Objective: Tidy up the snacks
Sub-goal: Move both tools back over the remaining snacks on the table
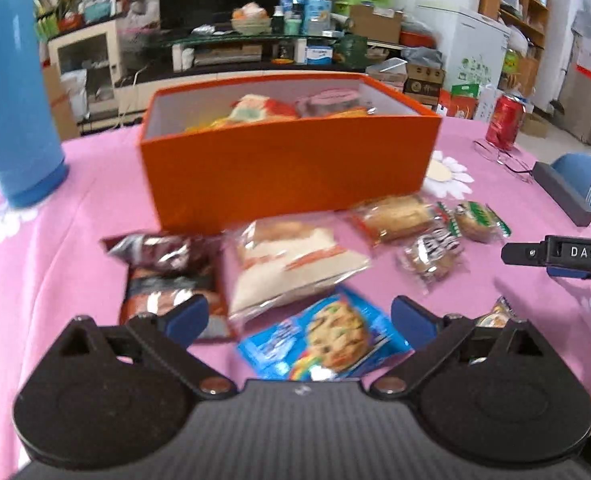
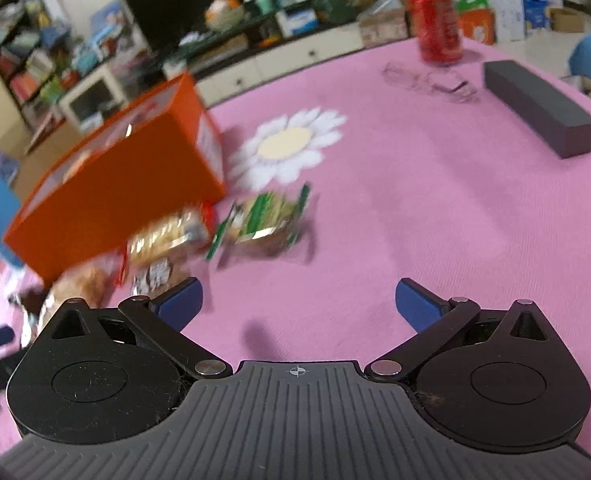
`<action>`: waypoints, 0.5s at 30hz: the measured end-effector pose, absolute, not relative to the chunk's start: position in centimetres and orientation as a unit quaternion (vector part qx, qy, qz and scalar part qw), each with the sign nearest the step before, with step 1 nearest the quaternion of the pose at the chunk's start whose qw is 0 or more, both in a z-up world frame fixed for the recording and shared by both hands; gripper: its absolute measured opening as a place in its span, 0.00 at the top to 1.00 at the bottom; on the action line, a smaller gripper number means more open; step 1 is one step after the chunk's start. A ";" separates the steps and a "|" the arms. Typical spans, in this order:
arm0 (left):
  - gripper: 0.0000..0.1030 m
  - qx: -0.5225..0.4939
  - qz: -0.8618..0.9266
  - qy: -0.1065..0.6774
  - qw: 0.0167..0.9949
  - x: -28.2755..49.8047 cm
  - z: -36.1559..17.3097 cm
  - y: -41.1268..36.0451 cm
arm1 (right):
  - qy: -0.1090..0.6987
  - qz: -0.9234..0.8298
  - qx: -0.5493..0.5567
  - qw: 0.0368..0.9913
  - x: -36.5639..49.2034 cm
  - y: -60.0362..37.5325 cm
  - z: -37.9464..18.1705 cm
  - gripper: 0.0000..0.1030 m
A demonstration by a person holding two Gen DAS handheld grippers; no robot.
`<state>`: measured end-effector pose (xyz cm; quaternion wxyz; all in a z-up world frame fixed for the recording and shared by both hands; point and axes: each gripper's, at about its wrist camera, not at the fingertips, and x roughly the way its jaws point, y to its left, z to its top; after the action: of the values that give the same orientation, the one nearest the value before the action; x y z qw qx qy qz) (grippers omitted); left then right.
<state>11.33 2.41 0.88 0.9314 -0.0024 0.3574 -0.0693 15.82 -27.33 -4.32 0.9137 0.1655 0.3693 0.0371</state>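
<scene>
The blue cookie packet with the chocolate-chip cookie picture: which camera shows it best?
The left wrist view: the blue cookie packet lies face up on the pink cloth, near the camera. The right wrist view does not show it at all.

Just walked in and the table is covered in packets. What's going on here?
A person with a gripper in each hand is sorting snacks into the orange box on the pink tablecloth. A few packets already lie inside it. Several remain in front of the box, among them a blue cookie packet, a white bag and a green-wrapped cake. The left gripper is open above the blue cookie packet, holding nothing. The right gripper is open too, over bare cloth.
</scene>
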 end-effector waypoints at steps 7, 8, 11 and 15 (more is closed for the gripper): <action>0.04 0.049 -0.121 0.370 0.920 12.5 -0.7 1.7 | 0.375 0.045 0.133 0.916 16.0 -25.7 -4.1 0.09; 0.04 0.056 -0.127 0.372 0.918 12.6 -0.9 1.6 | 0.375 0.044 0.130 0.917 16.0 -25.6 -4.1 0.08; 0.04 0.059 -0.114 0.372 0.919 12.6 -1.2 1.3 | 0.375 0.042 0.121 0.918 15.8 -25.5 -4.1 0.08; 0.02 0.034 -0.094 0.374 0.922 11.4 -0.6 2.1 | 0.376 0.043 0.118 0.918 15.7 -25.3 -4.1 0.09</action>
<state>11.42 2.06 -0.62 0.9219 0.0336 0.3742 -0.0944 15.73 -25.35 -4.06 0.9181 0.1181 0.3759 0.0426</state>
